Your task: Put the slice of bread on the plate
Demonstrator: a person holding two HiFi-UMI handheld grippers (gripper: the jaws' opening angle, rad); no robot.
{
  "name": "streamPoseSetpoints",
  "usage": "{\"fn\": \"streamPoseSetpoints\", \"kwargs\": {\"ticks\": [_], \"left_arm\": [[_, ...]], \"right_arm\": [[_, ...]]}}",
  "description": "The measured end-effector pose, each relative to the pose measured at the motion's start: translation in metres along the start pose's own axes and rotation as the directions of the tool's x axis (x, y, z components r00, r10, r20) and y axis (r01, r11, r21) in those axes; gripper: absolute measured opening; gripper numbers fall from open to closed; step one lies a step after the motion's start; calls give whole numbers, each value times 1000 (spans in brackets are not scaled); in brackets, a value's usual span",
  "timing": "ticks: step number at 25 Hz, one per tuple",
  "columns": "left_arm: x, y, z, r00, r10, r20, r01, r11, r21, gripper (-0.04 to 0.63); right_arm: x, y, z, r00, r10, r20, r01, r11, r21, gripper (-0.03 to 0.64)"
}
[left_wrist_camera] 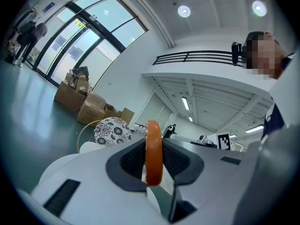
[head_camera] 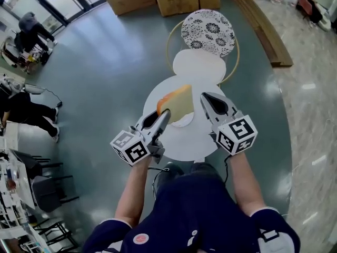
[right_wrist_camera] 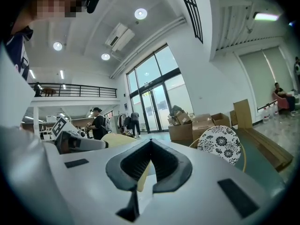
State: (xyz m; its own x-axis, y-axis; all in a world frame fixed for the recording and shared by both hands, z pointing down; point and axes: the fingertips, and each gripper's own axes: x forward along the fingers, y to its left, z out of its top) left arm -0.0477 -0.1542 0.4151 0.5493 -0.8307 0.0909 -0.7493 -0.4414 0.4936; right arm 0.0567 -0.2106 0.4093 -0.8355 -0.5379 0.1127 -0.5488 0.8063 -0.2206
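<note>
The white table (head_camera: 184, 144) would catch whatever misses. The small plate (head_camera: 182, 122) on it gives little margin, and most of it is hidden under the slice of bread (head_camera: 177, 103), so how high the bread sits above it cannot be judged. The left gripper (head_camera: 164, 115) pinches the slice upright on its edge. Let go like that, it could topple over the rim, and a hard squeeze may dent the crumb. The right gripper (head_camera: 204, 96) waits beside it, jaws nearly together and empty.
</note>
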Motion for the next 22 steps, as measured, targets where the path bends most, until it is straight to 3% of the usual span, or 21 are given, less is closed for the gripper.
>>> {"fn": "streamPoseSetpoints", "kwargs": {"ticks": [7,22], "left_arm": [[7,18,2,1000,-17,-15,16,1000,-11,92],[2,34,10,987,-149,-65,147,989,-33,92]], "right_arm": [[14,-14,-9,999,-40,-11,40,999,33,6],[16,2,2,983,-182,10,182,983,25,6]]}}
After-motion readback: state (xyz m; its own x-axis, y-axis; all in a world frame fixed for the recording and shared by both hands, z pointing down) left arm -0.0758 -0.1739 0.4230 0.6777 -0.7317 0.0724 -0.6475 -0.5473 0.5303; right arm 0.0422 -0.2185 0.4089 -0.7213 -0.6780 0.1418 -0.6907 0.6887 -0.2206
